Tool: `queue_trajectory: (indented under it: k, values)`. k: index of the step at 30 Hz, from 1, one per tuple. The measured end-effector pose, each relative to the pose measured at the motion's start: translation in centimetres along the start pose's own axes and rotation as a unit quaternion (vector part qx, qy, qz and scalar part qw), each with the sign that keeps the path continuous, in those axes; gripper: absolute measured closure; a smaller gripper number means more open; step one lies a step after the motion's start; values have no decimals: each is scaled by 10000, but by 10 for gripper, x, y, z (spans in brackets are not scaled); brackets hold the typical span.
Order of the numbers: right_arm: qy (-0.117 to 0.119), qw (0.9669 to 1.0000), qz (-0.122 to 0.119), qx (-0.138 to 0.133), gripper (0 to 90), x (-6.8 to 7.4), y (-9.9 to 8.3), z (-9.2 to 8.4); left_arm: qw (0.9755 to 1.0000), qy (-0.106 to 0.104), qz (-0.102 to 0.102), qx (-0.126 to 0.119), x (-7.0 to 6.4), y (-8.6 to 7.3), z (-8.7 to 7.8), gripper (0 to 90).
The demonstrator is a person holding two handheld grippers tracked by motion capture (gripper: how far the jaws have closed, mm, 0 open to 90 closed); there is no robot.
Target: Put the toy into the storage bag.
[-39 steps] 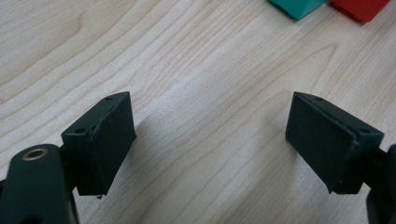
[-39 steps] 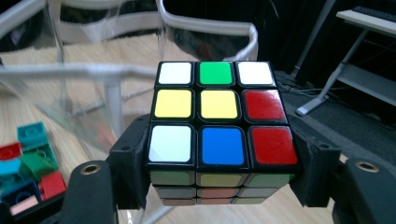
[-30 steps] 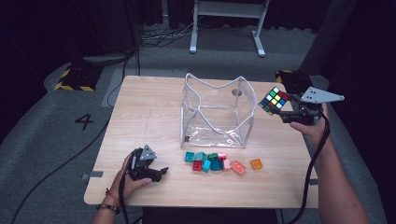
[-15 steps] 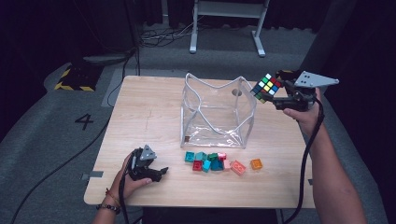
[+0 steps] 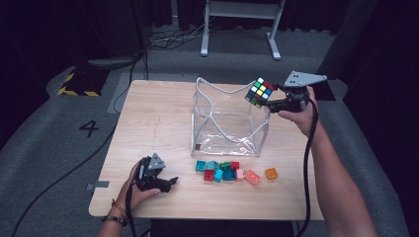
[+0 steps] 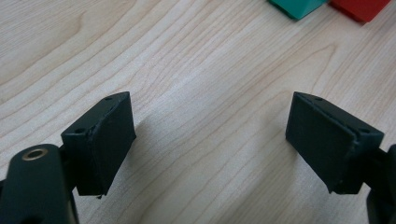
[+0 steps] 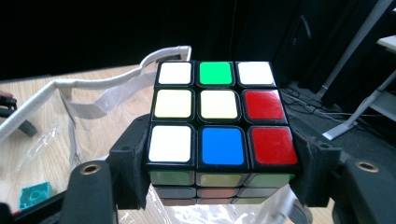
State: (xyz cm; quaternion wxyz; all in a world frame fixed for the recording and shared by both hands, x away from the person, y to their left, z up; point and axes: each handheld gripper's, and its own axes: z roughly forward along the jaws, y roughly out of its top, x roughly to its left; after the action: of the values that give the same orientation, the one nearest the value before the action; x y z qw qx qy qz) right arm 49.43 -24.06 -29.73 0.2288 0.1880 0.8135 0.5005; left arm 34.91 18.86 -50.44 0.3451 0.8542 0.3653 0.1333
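Observation:
My right gripper is shut on a scrambled puzzle cube, held in the air over the right rim of a clear plastic bag. In the right gripper view the cube sits between both black pads, white, yellow, green, blue and red tiles facing up, with the bag's white-edged rim beyond it. My left gripper rests on the table at the front left, open. In the left gripper view its fingers stand wide apart over bare wood.
A row of several small building bricks, teal, red, pink and orange, lies in front of the bag. The wooden table is bounded by dark floor; a metal stand and cables are behind it.
My right gripper carried the cube leftward and slightly up, from beside the bag's right side to over its rim. The left gripper stayed still.

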Motion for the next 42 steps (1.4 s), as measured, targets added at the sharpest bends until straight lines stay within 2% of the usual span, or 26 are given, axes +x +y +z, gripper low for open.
queue_trajectory:
  k: [2,5,11,16,23,27,35,39,41,42]
  values:
    - [45,9998,-164,91,339,0,0,8,10000,0,19,17,0,0,0,158]
    - [85,9992,-247,291,339,0,1,19,10000,4,18,11,0,0,0,158]
    - [241,9980,-294,506,338,0,3,35,10000,0,20,17,0,0,0,158]
    - [415,9955,-340,776,338,0,6,46,10000,1,10,10,0,0,0,158]
    - [560,9901,-454,1201,338,5,11,60,10000,2,11,8,0,0,0,158]
    - [628,9849,-531,1525,338,6,10,68,10000,2,22,16,0,0,0,158]
    - [798,9690,-741,2219,338,7,6,79,10000,2,0,0,0,0,0,158]
    - [909,9632,-767,2411,338,8,3,81,10000,0,1,0,0,0,0,158]
    - [929,9586,-800,2571,338,7,2,81,10000,0,-1,-1,0,0,0,158]
    - [941,9583,-802,2577,338,6,1,81,10000,1,0,0,0,0,0,158]
